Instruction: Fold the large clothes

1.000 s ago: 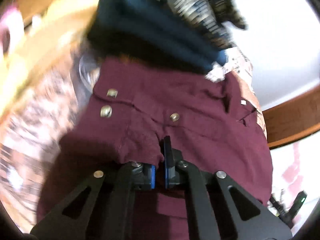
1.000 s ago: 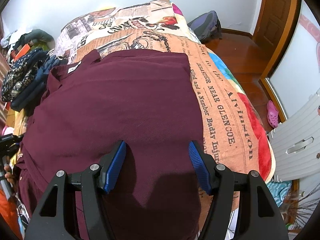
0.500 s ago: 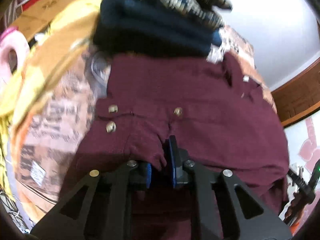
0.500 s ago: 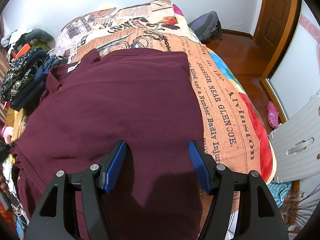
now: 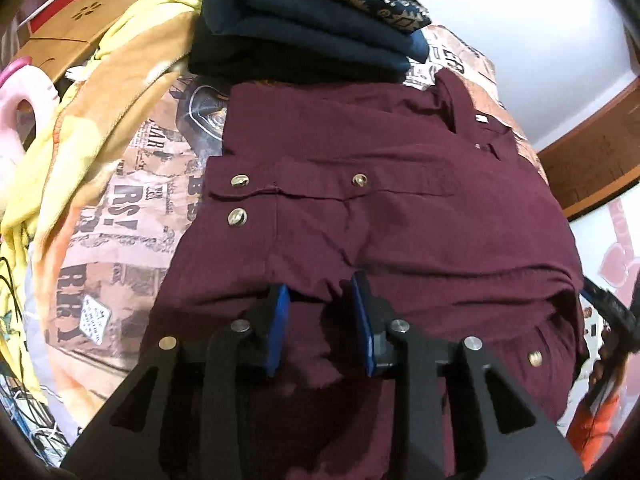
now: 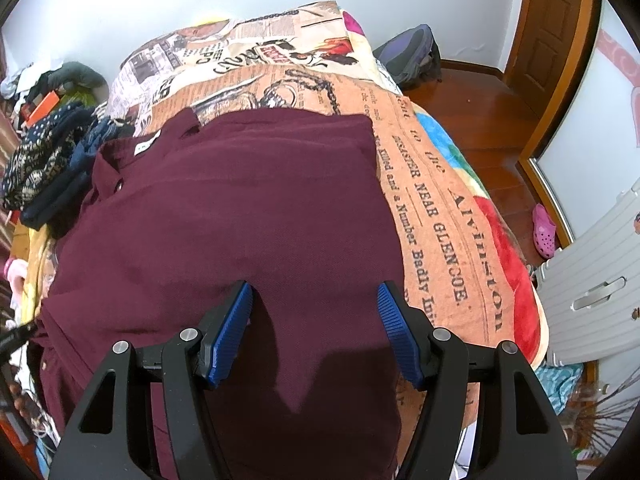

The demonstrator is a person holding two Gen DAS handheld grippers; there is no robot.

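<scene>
A large maroon button shirt (image 5: 380, 208) lies spread on the bed, with its sleeve and cuff folded across its left side; it fills the middle of the right wrist view (image 6: 248, 216). My left gripper (image 5: 322, 292) is open just above the shirt's folded sleeve, the cloth lying loose between its blue pads. My right gripper (image 6: 314, 308) is wide open and empty above the shirt's lower back panel.
A stack of folded dark blue and patterned clothes (image 5: 312, 20) sits at the bed's left side by the collar. A yellow blanket (image 5: 80, 120) lies left of it. The newsprint bedspread (image 6: 448, 216) shows to the right, then wood floor and a white drawer unit (image 6: 600, 292).
My left gripper has opened and let go of the sleeve cloth, which now lies on the shirt. The right gripper has stayed still and open.
</scene>
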